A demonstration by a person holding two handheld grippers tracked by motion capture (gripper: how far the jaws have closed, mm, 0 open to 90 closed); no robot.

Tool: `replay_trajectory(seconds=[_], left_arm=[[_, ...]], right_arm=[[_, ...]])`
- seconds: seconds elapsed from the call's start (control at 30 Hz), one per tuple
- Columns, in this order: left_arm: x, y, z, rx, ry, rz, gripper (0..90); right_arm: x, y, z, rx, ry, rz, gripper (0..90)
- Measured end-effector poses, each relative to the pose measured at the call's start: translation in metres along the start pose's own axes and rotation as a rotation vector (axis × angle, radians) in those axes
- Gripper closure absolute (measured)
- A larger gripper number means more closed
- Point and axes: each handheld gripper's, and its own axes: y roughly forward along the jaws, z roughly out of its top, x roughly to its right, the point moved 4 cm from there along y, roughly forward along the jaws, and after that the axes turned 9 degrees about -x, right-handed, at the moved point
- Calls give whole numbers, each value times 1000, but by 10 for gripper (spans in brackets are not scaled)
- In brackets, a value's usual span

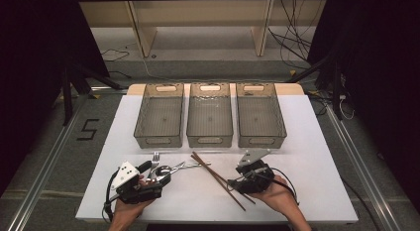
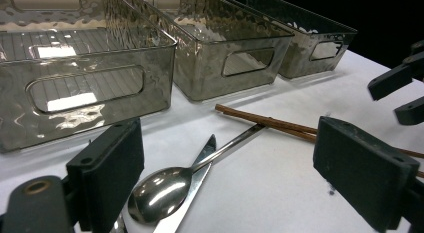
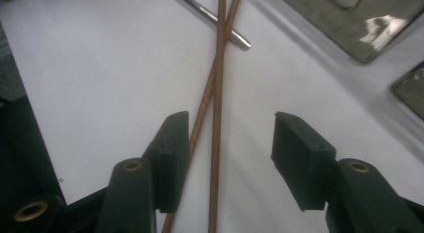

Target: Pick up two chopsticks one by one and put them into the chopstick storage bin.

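**Right fingers straddling the chopsticks, not gripping**

My right gripper [image 1: 232, 183] sits low over the near end of the two thin brown wooden chopsticks [image 1: 218, 179]. In the right gripper view both sticks run between my fingers [image 3: 170, 158], hard up against the left pad, gap open on the other side. Partly open, no squeeze on them. The sticks lie flat on the white desk [image 1: 297, 156], crossing each other partway along, running diagonally from in front of the middle bin toward my right hand.

My left gripper [image 1: 157, 179] is parked over the cutlery pile: shiny steel spoon [image 2: 160, 193], steel knife blade [image 2: 202, 158] under it, steel fork [image 1: 155, 158] just beside. Fingers [image 2: 110, 168] wide, nothing between the pads. The spoon handle reaches to the far tips of the chopsticks and passes under them.

Three smoky translucent plastic bins [image 1: 209, 114] sit side by side at the far edge of the desk, well apart from both hands.
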Motion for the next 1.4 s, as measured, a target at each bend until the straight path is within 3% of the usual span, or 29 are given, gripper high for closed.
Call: replay_trajectory(seconds=[0.2,0.5,0.77,1.0,1.23,1.4], left_arm=[[0,0,0,0,-2,-2,127],[1,0,0,-1,0,-2,127],[1,0,0,-4,4,-3,127],[1,0,0,-5,8,-1,127],[1,0,0,-7,10,3,128],[1,0,0,-9,-4,4,128]], right_arm=[[0,17,4,-100,-13,11,611],[-1,29,0,-142,27,27,687],[-3,40,-3,-176,14,24,750],[-6,41,-3,-178,-9,-27,812],[-6,41,-3,-172,15,-27,855],[-7,35,-2,-139,8,-15,858]])
